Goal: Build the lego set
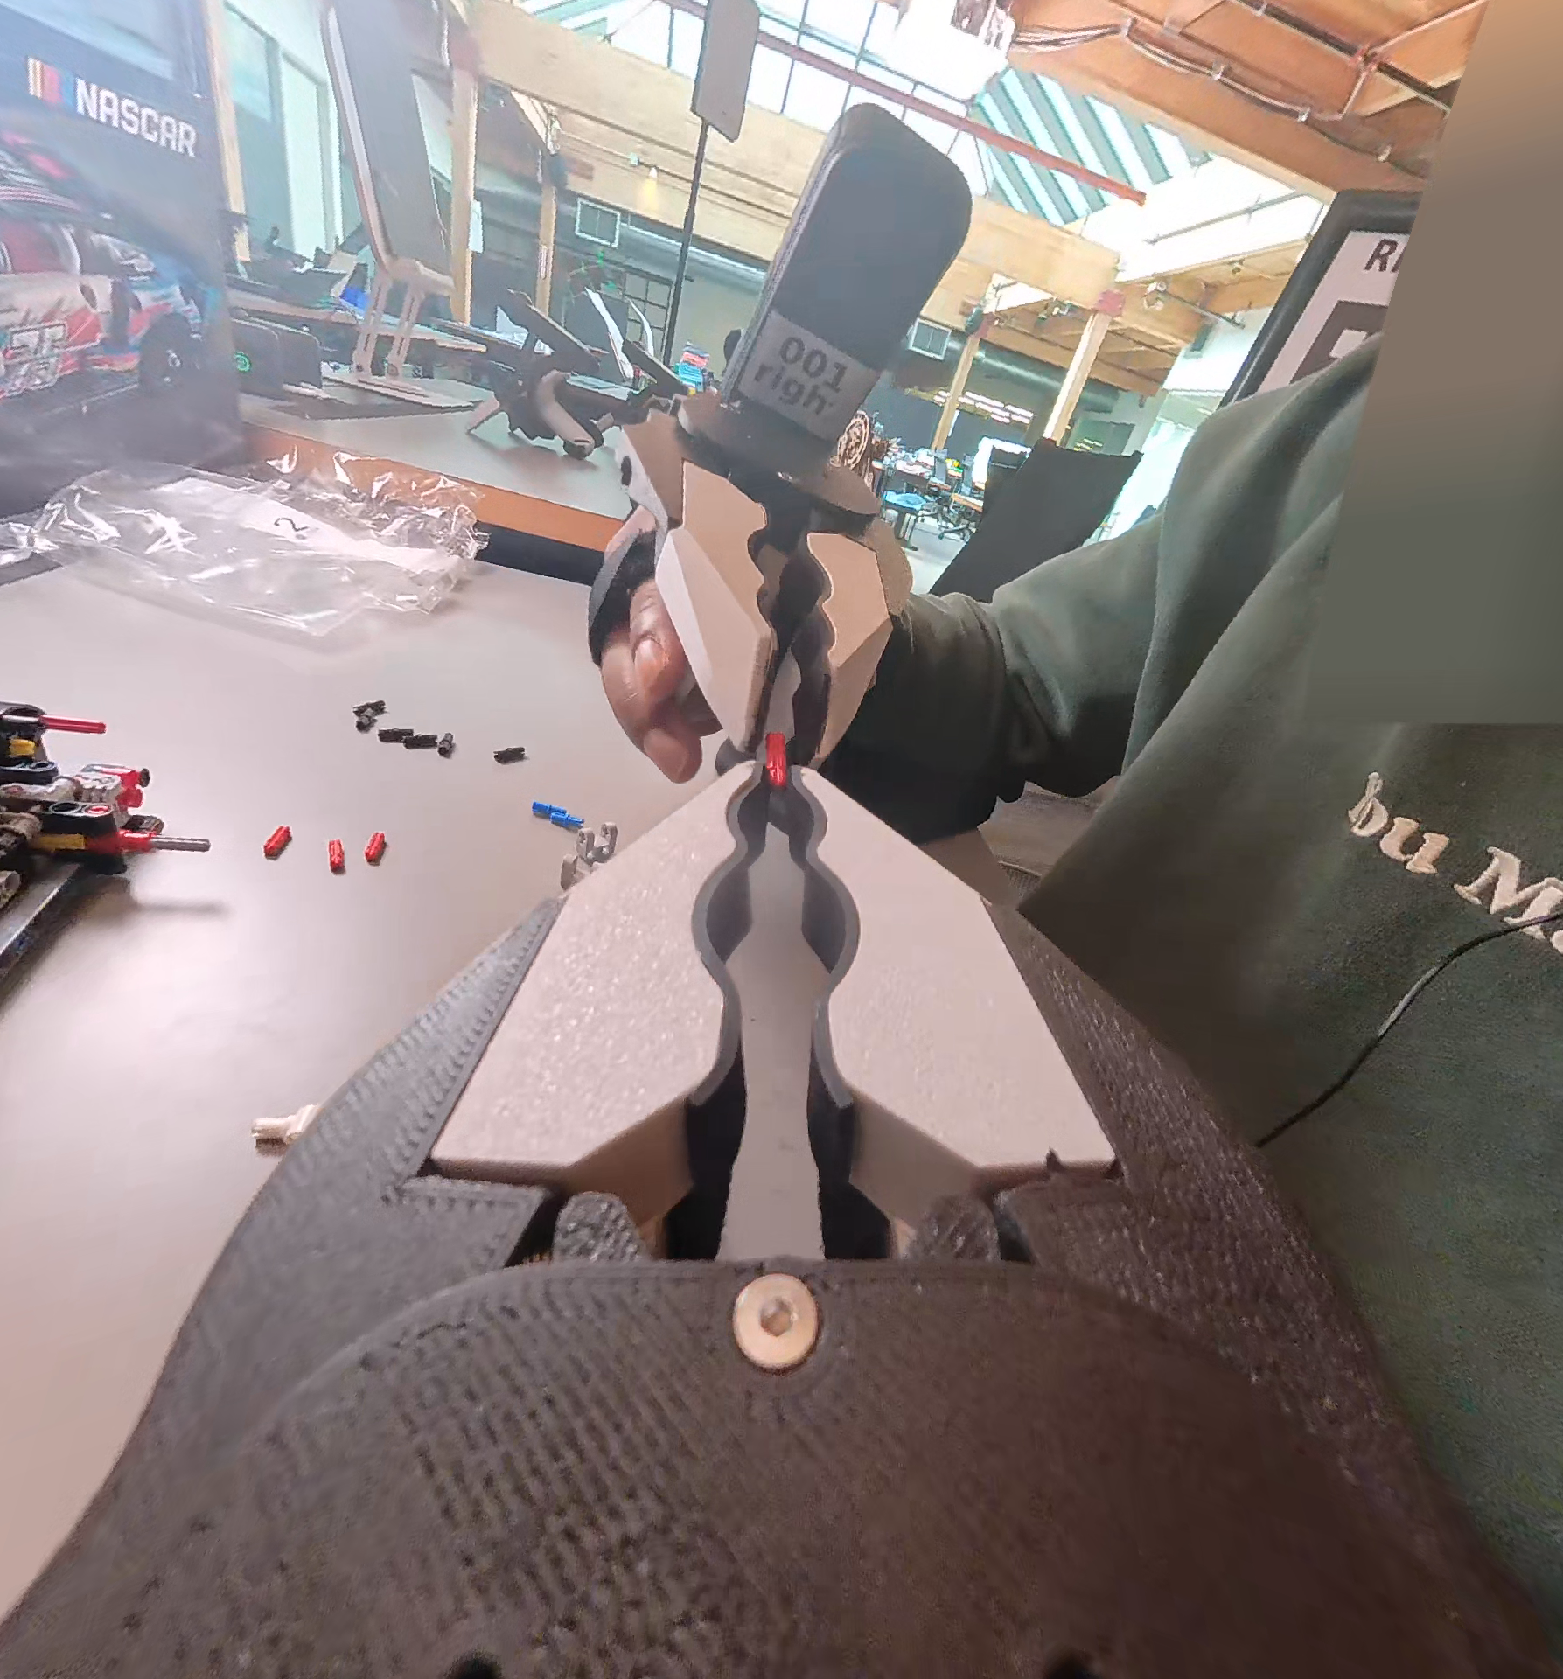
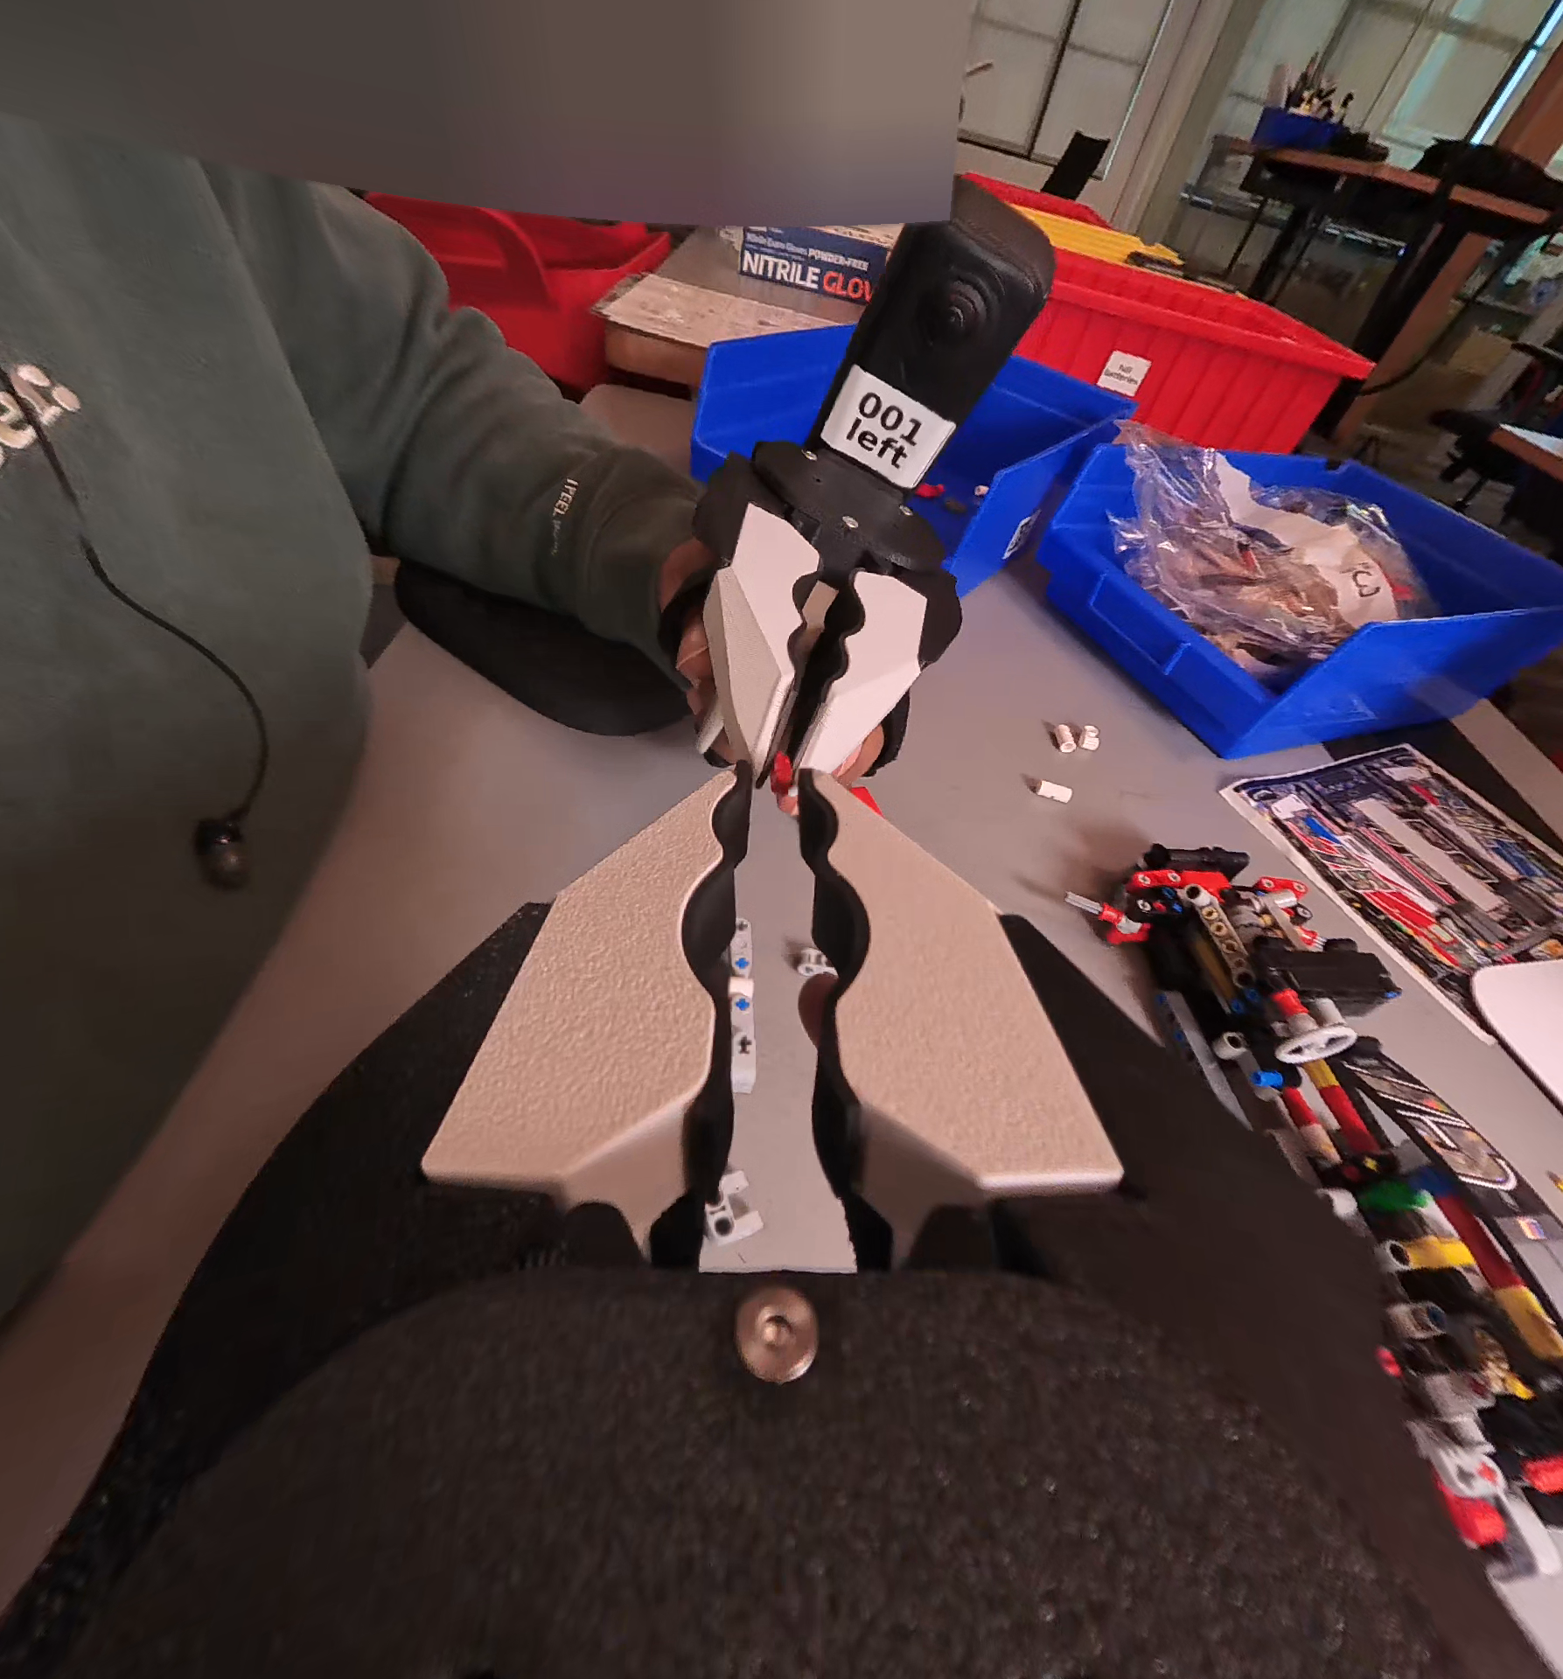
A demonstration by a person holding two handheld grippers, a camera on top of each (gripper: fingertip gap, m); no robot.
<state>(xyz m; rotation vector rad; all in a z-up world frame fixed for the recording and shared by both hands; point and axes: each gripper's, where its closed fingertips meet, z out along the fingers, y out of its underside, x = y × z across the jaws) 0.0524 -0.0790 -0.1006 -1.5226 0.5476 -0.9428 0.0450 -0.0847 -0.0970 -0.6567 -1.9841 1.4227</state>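
Left wrist view: left claw [image 1: 773, 789] pinches red pin [image 1: 775, 760] upright; right claw [image 2: 773, 789] narrowly parted.

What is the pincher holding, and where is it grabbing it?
The left gripper pinches a small red pin by one end, at its fingertips.

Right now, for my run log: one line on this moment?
left gripper: shut on small red plastic Lego pin | right gripper: open, tips at pin
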